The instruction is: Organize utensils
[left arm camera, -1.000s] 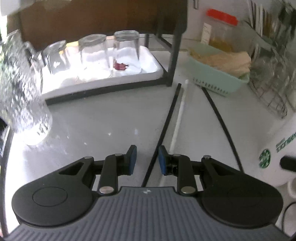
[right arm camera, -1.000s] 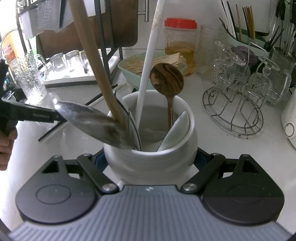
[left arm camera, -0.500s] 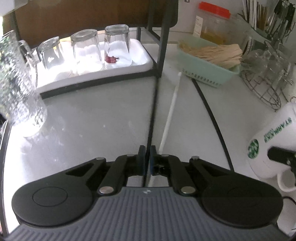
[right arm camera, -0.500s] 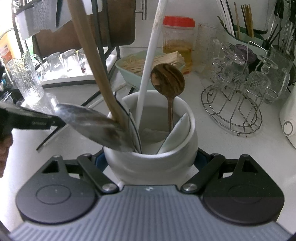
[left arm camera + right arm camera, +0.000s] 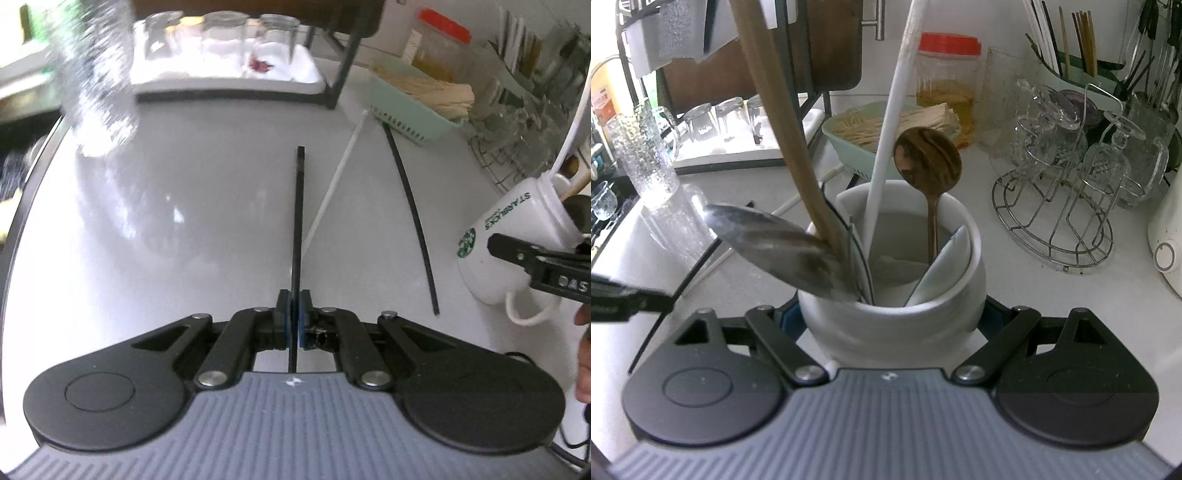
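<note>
The left gripper (image 5: 294, 320) is closed on a black chopstick (image 5: 298, 229), which is held between the blue pads (image 5: 283, 325) and points straight forward from them, its far end raised off the counter (image 5: 192, 206); this grip is seen only in the left wrist view. A white chopstick (image 5: 334, 184) lies on the counter just right of the fingers, and a second black chopstick (image 5: 410, 206) lies further right; far to the right the white Starbucks mug (image 5: 506, 251) is seen tilted, held by the right gripper, with its logo and handle shown.

In the right wrist view the right gripper (image 5: 890, 317) is clamped around the same mug (image 5: 890, 310), whose open mouth is seen there; inside it a wooden spoon (image 5: 928, 160), a metal spoon (image 5: 779, 247), a long wooden handle (image 5: 783, 133), a white handle (image 5: 890, 129) and a white ceramic spoon (image 5: 945, 269) are standing. Beyond the fingers a green basket (image 5: 849, 147), a red-lidded jar (image 5: 947, 77) and a wire glass rack (image 5: 1056, 221) are seen.

One second ago the left fingers were apart around the black chopstick, which lay flat on the counter; they were closed on it half a second ago, and now it has been lifted; the mug has stayed gripped.
</note>
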The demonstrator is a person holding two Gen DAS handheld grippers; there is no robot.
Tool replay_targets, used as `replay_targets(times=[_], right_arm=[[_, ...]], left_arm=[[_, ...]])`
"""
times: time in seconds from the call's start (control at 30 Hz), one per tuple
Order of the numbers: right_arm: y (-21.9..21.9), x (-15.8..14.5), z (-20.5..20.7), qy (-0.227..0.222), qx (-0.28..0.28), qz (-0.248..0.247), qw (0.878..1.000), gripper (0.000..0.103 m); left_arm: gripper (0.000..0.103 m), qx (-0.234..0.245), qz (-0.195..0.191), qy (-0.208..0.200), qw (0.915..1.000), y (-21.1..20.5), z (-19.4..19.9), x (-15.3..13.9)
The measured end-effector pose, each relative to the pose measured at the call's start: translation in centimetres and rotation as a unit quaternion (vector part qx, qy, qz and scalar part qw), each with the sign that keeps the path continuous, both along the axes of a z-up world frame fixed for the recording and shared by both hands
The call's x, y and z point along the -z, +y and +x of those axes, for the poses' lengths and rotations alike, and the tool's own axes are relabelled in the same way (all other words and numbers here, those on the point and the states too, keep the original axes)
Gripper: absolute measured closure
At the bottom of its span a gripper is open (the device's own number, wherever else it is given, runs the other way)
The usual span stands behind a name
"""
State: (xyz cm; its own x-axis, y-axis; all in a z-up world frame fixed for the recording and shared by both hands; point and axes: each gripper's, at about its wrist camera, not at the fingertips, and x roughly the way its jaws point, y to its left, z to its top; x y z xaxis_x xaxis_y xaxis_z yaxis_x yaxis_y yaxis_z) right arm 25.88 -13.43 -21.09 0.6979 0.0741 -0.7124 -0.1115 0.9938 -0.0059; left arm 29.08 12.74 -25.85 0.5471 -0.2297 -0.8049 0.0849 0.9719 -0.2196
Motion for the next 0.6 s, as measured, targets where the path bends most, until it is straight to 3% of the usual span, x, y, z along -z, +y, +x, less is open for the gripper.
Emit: replay_targets(times=[0.13, 0.33, 0.5, 0.6], right_arm=[[0.0, 0.0, 0.1, 0.001, -0.002, -0.002, 1.000, 0.011], [0.0, -0.1, 0.3, 0.007, 0.000, -0.002, 1.000, 0.011], [0.1, -0.2, 0.4, 0.012, 0.000, -0.003, 1.000, 0.011], [0.0, -0.2, 0.4, 0.012, 0.002, -0.001, 1.000, 0.012]], left_arm=[[0.098, -0.010, -0.013, 0.019, 0.9997, 0.0, -1.9, 0.5], [0.096, -0.011, 0.001, 0.030, 0.9995, -0.5, -1.8, 0.9], [0.076, -0.010, 0.008, 0.018, 0.9998, -0.1, 0.9, 0.0], [0.076, 0.004, 0.025, -0.010, 0.9996, -0.3, 3.1, -0.9]])
